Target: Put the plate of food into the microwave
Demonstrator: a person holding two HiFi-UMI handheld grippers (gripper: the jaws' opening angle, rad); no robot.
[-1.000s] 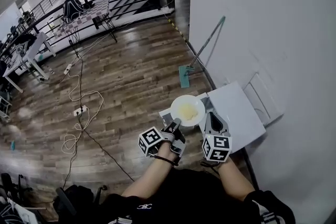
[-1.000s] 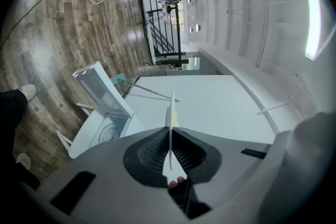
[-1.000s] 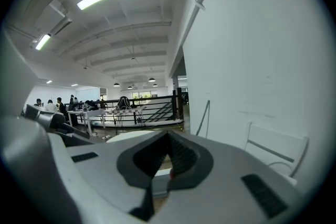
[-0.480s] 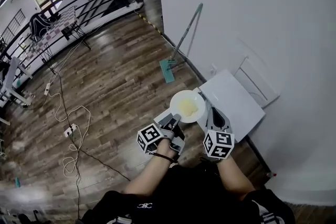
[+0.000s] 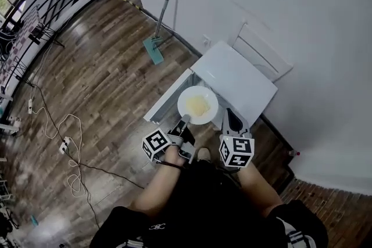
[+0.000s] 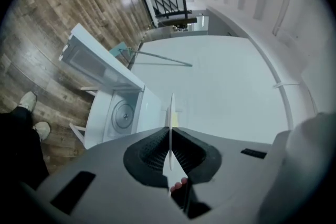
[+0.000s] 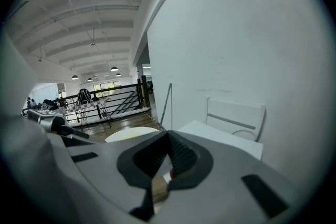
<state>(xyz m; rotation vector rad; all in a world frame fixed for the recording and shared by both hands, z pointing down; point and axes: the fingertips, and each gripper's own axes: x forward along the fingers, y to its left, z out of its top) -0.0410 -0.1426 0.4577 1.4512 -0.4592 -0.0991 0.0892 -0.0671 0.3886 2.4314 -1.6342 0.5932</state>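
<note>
A white plate (image 5: 197,105) with yellow food (image 5: 199,105) is held level over the front of a white microwave (image 5: 238,79). The microwave's door (image 5: 165,99) hangs open to the left. My left gripper (image 5: 185,120) is shut on the plate's near rim. In the left gripper view the plate (image 6: 170,128) runs edge-on between the pads, and the microwave's turntable (image 6: 124,114) shows in the open cavity. My right gripper (image 5: 228,113) hovers just right of the plate, shut with nothing in it. In the right gripper view the plate (image 7: 131,134) lies to its left.
A white chair (image 5: 261,55) stands against the wall behind the microwave. A mop (image 5: 161,14) leans on the wall to the left. Cables and a power strip (image 5: 64,142) lie on the wood floor at far left.
The person has turned toward the wall. The microwave now sits squarely ahead, and the plate has stayed in the left gripper, now in front of the open cavity.
</note>
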